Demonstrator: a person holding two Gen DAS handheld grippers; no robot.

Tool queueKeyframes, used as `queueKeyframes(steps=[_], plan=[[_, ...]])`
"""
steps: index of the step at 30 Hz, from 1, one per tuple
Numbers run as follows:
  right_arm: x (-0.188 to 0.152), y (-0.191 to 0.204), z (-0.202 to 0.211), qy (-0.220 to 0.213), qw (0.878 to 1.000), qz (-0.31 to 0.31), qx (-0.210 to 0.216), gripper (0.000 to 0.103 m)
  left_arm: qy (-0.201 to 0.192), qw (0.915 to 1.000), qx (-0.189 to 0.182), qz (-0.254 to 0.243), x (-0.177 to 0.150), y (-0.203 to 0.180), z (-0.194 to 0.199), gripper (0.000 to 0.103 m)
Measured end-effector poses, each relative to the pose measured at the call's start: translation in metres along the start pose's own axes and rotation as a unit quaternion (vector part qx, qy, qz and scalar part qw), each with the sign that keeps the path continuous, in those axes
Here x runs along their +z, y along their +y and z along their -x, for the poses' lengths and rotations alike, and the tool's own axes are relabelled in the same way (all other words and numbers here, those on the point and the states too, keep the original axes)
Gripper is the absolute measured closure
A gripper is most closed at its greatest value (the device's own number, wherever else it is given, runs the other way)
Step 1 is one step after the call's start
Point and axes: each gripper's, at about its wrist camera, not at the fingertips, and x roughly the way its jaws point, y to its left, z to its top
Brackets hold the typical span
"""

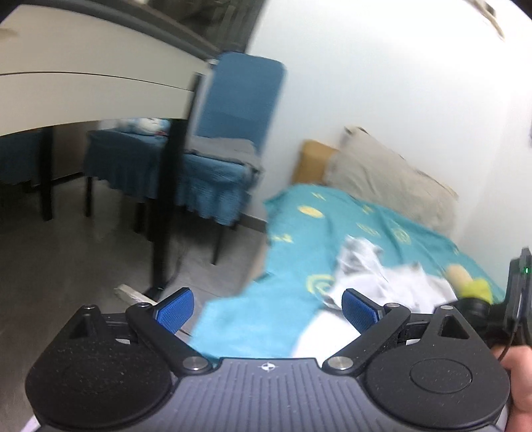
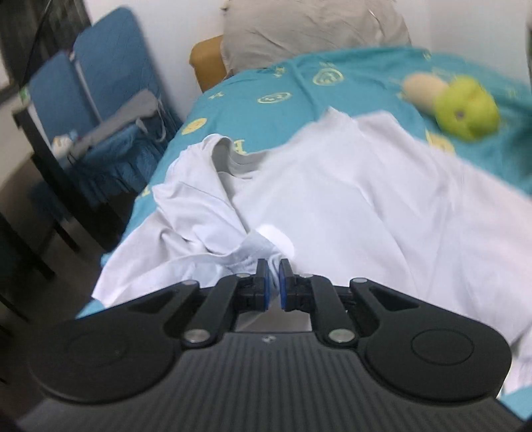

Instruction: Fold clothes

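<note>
A white T-shirt (image 2: 365, 186) lies spread and partly bunched on a bed with a teal patterned sheet (image 2: 266, 109). Its grey-lined collar (image 2: 232, 159) faces the far left. My right gripper (image 2: 273, 282) is shut on a gathered fold of the shirt at its near edge, the cloth pinched between the blue pads. In the left wrist view the same shirt (image 1: 392, 285) shows blurred on the sheet (image 1: 299, 232). My left gripper (image 1: 267, 307) stands open above the bed's near edge, with nothing between its blue pads (image 1: 176, 310).
A green and beige plush toy (image 2: 459, 103) lies on the sheet at the far right. A grey pillow (image 2: 309, 30) leans at the head of the bed against a white wall. Blue-covered chairs (image 1: 232, 133) and a white desk (image 1: 83, 83) stand on the left.
</note>
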Motion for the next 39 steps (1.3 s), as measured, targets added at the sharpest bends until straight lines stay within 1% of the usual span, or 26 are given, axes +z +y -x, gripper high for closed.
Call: queueKeyframes(steps=[1,2,3,5,6,8,11,12,14,16,17,18,20,21,23,25,28,30,33,36,37,38,39], plan=[[-0.001,-0.004,0.003,0.007,1.0,-0.008,0.008,0.088,0.001,0.9999,-0.005,-0.009,-0.003,-0.005,-0.001,0.006],[-0.002,-0.008,0.006,0.014,1.0,-0.015,0.016,0.078,0.001,0.9998,-0.011,-0.016,-0.006,-0.01,-0.001,0.006],[-0.003,-0.009,0.016,0.015,1.0,-0.016,0.022,0.06,0.002,0.9996,-0.017,-0.022,-0.009,-0.014,-0.001,0.006],[-0.003,-0.01,0.042,-0.001,0.999,-0.018,0.041,0.036,0.004,0.9992,-0.025,-0.032,-0.013,-0.022,-0.002,0.006],[-0.004,-0.011,0.058,-0.008,0.999,-0.018,0.048,0.029,0.005,0.9989,-0.029,-0.036,-0.015,-0.025,-0.002,0.006],[-0.004,-0.013,0.091,-0.023,0.998,-0.018,0.064,0.027,0.011,0.9984,-0.039,-0.04,-0.019,-0.031,0.0,0.006],[-0.012,-0.009,0.148,-0.027,0.998,0.004,0.064,0.026,0.021,0.9973,-0.052,-0.046,-0.022,-0.038,0.004,0.006],[-0.019,-0.01,0.167,-0.032,0.997,0.01,0.065,0.023,0.026,0.9969,-0.056,-0.048,-0.022,-0.041,0.006,0.006],[-0.032,-0.015,0.202,-0.048,0.996,0.019,0.071,0.021,0.035,0.9959,-0.065,-0.052,-0.023,-0.045,0.009,0.006],[-0.048,-0.026,0.226,-0.071,0.994,0.012,0.087,0.021,0.041,0.9951,-0.072,-0.055,-0.024,-0.049,0.012,0.006],[-0.054,-0.032,0.232,-0.077,0.993,-0.004,0.091,0.018,0.044,0.9945,-0.077,-0.055,-0.024,-0.051,0.013,0.006],[-0.058,-0.039,0.235,-0.08,0.992,-0.022,0.095,0.011,0.05,0.9937,-0.083,-0.057,-0.024,-0.052,0.012,0.006],[-0.058,-0.047,0.234,-0.084,0.99,-0.036,0.105,0.006,0.063,0.9919,-0.091,-0.061,-0.024,-0.056,0.004,0.006],[-0.055,-0.048,0.231,-0.083,0.99,-0.032,0.107,0.002,0.07,0.9915,-0.09,-0.062,-0.022,-0.057,-0.003,0.006],[-0.049,-0.052,0.227,-0.091,0.989,-0.032,0.116,0.002,0.084,0.9908,-0.089,-0.058,-0.019,-0.06,-0.02,0.006],[-0.045,-0.056,0.222,-0.101,0.987,-0.041,0.116,0.001,0.097,0.9905,-0.09,-0.035,-0.013,-0.06,-0.046,0.006],[-0.044,-0.06,0.213,-0.115,0.987,-0.027,0.105,0.001,0.116,0.9893,-0.089,-0.001,-0.004,-0.062,-0.086,0.01],[-0.044,-0.061,0.204,-0.117,0.99,-0.008,0.084,0.001,0.124,0.9893,-0.075,0.02,0.002,-0.064,-0.116,0.01],[-0.041,-0.066,0.192,-0.118,0.99,-0.003,0.076,0.001,0.142,0.9859,-0.064,0.061,0.006,-0.066,-0.158,0.017],[-0.039,-0.071,0.178,-0.119,0.99,-0.007,0.076,0.001,0.157,0.9822,-0.042,0.095,0.005,-0.065,-0.188,0.03],[-0.038,-0.073,0.173,-0.116,0.991,-0.008,0.071,0.001,0.162,0.9805,-0.034,0.106,0.004,-0.065,-0.198,0.041],[-0.037,-0.075,0.167,-0.112,0.991,-0.011,0.068,0.001,0.164,0.9796,-0.025,0.114,0.004,-0.064,-0.206,0.057],[-0.037,-0.077,0.162,-0.107,0.992,-0.015,0.069,0.002,0.164,0.9794,-0.013,0.117,0.005,-0.063,-0.212,0.065]])
